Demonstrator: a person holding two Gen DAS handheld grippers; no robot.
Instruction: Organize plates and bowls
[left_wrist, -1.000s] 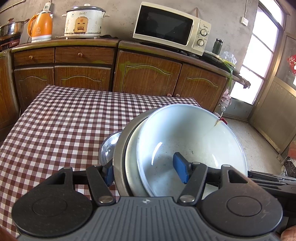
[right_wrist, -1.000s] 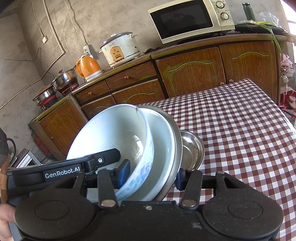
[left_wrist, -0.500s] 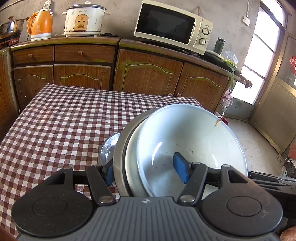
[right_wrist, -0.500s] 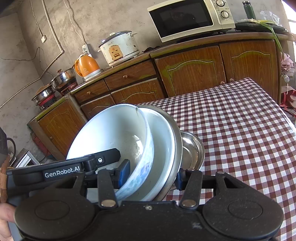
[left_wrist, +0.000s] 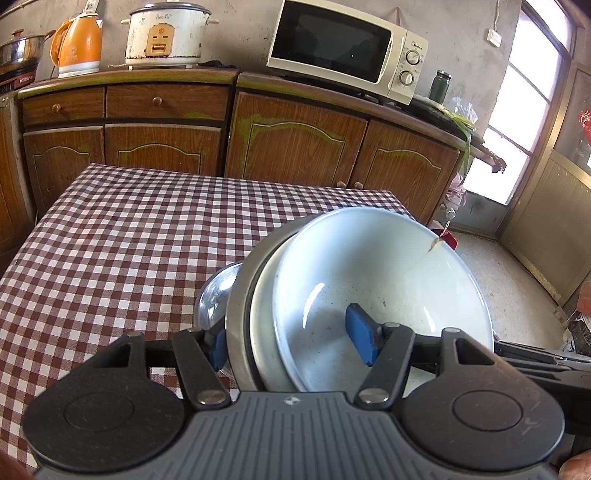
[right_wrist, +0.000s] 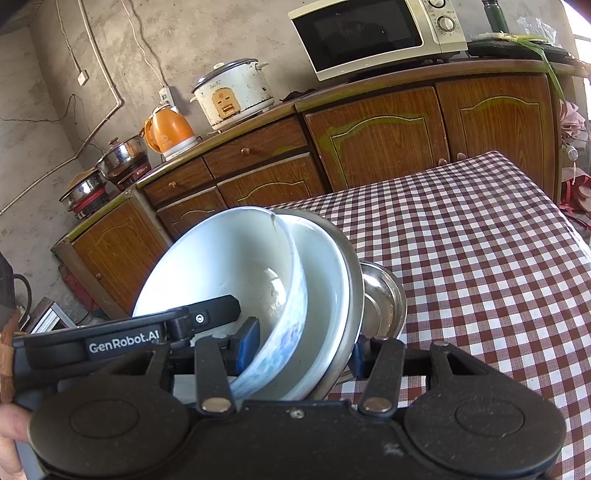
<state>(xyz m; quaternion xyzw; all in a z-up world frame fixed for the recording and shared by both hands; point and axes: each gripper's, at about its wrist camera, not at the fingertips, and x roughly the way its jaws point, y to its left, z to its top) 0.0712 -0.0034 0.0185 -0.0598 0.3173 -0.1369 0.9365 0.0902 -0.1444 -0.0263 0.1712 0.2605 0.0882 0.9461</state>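
I count one nested stack of dishes held tilted on edge above the near end of the table: a pale-blue glazed ceramic bowl with a chipped, cracked rim (left_wrist: 384, 280) innermost, a white enamel dish (right_wrist: 325, 295) behind it, and a broad stainless-steel plate (left_wrist: 238, 314) outermost. A fourth piece, a small shiny steel bowl (right_wrist: 382, 299), sits just behind the stack; I cannot tell whether it rests on the cloth or is carried.

My left gripper (left_wrist: 291, 336) stands about half open, clamped across the stack, one blue pad inside the ceramic bowl and the other against the steel plate's back. My right gripper (right_wrist: 303, 345) grips the same stack likewise from the opposite side.

The table carries a maroon-and-white checked cloth (left_wrist: 122, 236), two-thirds of it bare. Beyond it are brown wooden cabinets (left_wrist: 295, 144), with one cream microwave (left_wrist: 347, 51), one white rice cooker (left_wrist: 166, 35) and one orange kettle (left_wrist: 79, 46).

Only the right wrist view shows the bowl's blue-patterned outside, the "GenRobot.AI" lettering on the other tool and two pots on burners (right_wrist: 99, 173). Only the left view shows the doorway (left_wrist: 517, 122).
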